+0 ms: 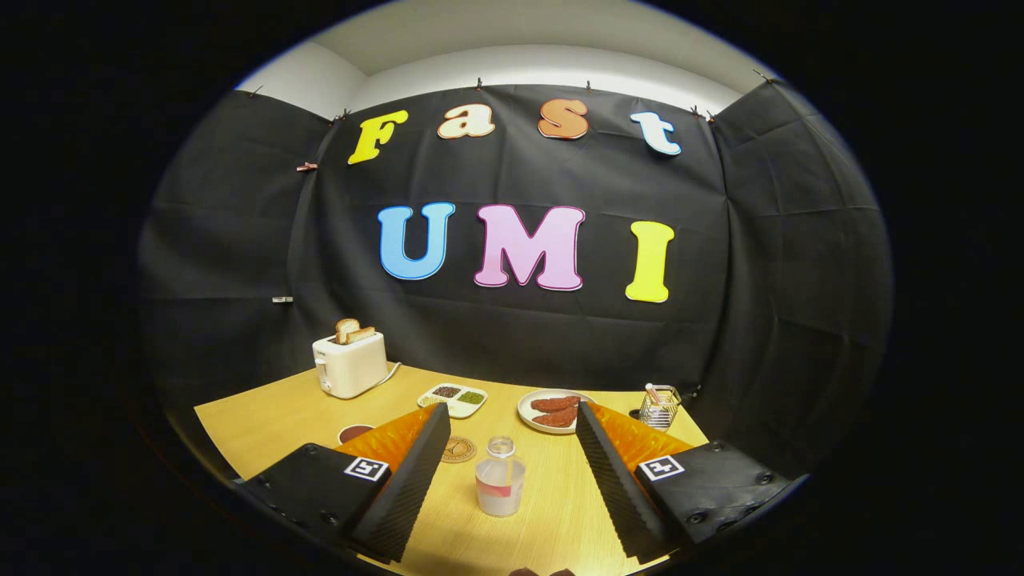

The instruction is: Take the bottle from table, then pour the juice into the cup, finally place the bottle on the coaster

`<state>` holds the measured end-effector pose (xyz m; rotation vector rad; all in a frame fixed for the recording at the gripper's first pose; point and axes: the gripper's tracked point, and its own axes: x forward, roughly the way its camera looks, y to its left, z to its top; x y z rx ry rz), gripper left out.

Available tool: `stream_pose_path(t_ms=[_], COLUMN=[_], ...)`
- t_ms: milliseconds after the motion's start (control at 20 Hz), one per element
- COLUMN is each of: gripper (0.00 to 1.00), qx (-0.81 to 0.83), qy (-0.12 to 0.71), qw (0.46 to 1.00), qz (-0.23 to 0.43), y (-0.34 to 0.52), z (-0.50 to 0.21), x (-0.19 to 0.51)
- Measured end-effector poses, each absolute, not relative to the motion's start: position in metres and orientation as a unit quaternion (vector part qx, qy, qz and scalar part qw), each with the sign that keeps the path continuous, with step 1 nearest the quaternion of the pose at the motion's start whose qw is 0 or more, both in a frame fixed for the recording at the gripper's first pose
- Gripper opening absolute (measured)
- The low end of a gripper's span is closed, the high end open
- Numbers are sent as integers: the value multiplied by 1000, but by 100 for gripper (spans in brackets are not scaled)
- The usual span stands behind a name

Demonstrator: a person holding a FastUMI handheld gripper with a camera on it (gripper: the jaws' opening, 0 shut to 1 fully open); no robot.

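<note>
Clear bottle (500, 478) — upright, beside coaster (458, 450)

Tongs (506, 468) spread wide, nothing gripped. Two fingers angled inward toward their far ends, left finger (408, 484) and right finger (616, 488) well apart. Ribbed black pads facing each other across the gap, orange backing behind each. Black mounting blocks at the near ends, each with a small square marker on top. Held above the bench (264, 424), looking slightly downward.
</note>
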<state>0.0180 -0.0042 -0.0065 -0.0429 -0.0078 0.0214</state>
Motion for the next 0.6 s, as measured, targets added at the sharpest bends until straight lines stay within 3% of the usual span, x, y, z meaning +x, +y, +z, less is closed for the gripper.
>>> stream_pose_path(t_ms=[600], gripper=[97], qx=[-16], qy=[1], qw=[1000], qz=[7], y=[3], z=[-42], x=[52])
